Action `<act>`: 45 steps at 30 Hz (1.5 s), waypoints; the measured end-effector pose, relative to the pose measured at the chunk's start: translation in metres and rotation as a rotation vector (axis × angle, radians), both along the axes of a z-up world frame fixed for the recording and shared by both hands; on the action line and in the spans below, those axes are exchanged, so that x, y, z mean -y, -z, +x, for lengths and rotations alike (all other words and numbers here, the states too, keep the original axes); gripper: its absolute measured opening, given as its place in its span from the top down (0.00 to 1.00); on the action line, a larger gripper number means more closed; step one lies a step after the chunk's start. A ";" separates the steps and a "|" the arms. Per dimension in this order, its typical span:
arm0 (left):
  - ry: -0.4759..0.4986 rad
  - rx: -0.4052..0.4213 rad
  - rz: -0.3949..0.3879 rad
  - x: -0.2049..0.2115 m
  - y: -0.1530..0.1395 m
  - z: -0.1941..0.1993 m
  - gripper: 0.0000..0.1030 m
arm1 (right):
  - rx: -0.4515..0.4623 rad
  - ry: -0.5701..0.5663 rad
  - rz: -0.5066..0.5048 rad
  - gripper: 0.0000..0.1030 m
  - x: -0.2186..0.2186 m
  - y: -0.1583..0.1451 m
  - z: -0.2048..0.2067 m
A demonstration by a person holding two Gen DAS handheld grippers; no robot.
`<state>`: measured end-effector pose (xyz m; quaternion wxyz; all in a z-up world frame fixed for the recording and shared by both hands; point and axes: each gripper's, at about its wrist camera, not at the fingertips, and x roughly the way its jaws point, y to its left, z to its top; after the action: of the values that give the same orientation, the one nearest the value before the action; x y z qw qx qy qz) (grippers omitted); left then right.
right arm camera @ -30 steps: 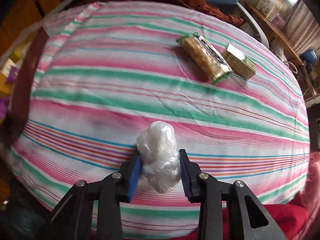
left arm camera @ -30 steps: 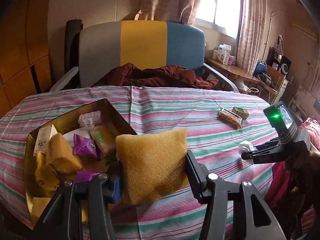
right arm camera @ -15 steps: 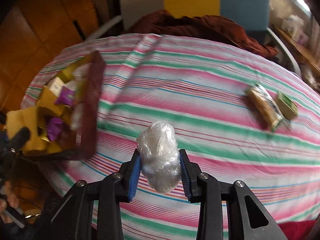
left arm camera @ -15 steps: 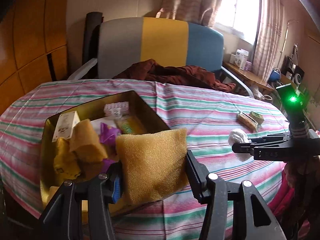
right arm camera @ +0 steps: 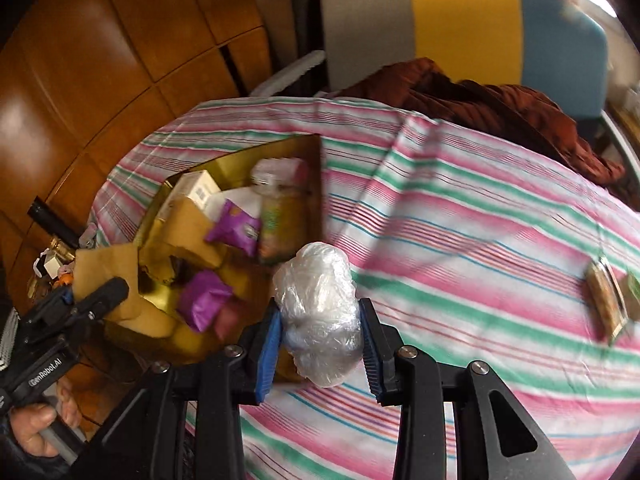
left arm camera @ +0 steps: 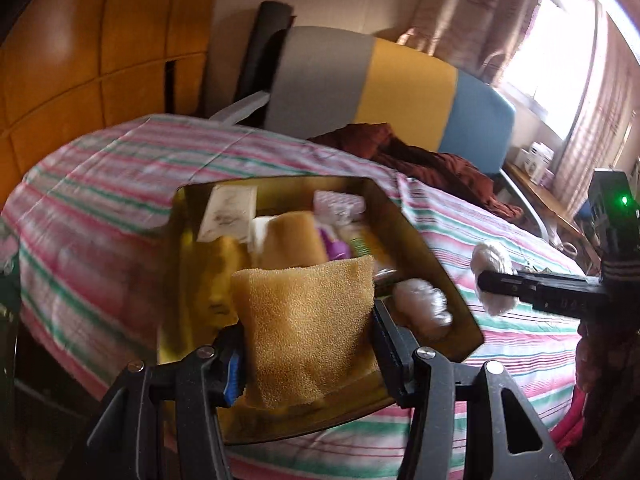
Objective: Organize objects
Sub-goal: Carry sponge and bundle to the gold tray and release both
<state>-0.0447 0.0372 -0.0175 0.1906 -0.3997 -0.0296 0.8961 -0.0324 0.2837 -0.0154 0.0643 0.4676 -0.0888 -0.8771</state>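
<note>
The left gripper (left arm camera: 306, 344) pinches a yellow sponge (left arm camera: 306, 332) between its 2 fingers, and the sponge hangs over the near end of the gold tray (left arm camera: 416, 236). The tray sits on the striped tablecloth (left arm camera: 120, 168) covering the table and is already crowded: a white carton (left arm camera: 228, 212) at its far end, another yellow sponge (left arm camera: 292, 240) in the middle, a purple packet (right arm camera: 234, 230) beside that, and a white plastic ball (left arm camera: 420, 308) at its near right corner.

The right gripper (right arm camera: 320, 346) has its fingers pressed onto a crumpled clear plastic bag (right arm camera: 320, 312), held just right of the tray, close to its right wall. In the left wrist view this bag shows as a white wad (left arm camera: 492, 276) beyond the tray's right wall.

Well to the right of the tray, a snack bar (right arm camera: 606, 304) and a small green box (right arm camera: 634, 294) lie side by side on the cloth. Behind the table, beyond the tray, stands a grey, yellow and blue chair (left arm camera: 380, 80) with a brown garment (left arm camera: 424, 160) on its seat.
</note>
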 end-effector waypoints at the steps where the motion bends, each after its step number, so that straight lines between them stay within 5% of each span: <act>1: -0.005 0.006 0.002 0.003 0.002 0.000 0.48 | 0.000 -0.005 -0.002 0.64 0.004 0.001 -0.005; 10: -0.013 0.042 0.094 0.019 0.003 -0.007 0.48 | 0.014 -0.092 -0.020 0.64 0.046 0.006 -0.035; 21: -0.019 0.096 0.062 0.000 0.017 -0.029 0.43 | 0.111 -0.135 -0.033 0.59 0.064 0.042 -0.025; 26: -0.037 0.134 0.025 -0.001 0.031 -0.032 0.38 | 0.109 -0.131 -0.028 0.38 0.065 0.045 -0.020; 30: -0.043 0.145 0.009 0.001 0.037 -0.031 0.31 | 0.100 -0.129 -0.011 0.33 0.066 0.045 -0.015; 38: -0.055 0.056 -0.058 -0.001 0.025 -0.021 0.24 | -0.045 -0.103 0.102 0.00 0.075 0.029 0.004; 45: -0.086 -0.055 -0.121 0.001 0.004 -0.008 0.23 | -0.208 -0.124 0.274 0.00 0.088 0.013 0.019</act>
<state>-0.0522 0.0367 -0.0215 0.1280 -0.3842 0.0125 0.9142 -0.0138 0.1960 -0.0288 0.0627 0.3834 0.0674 -0.9190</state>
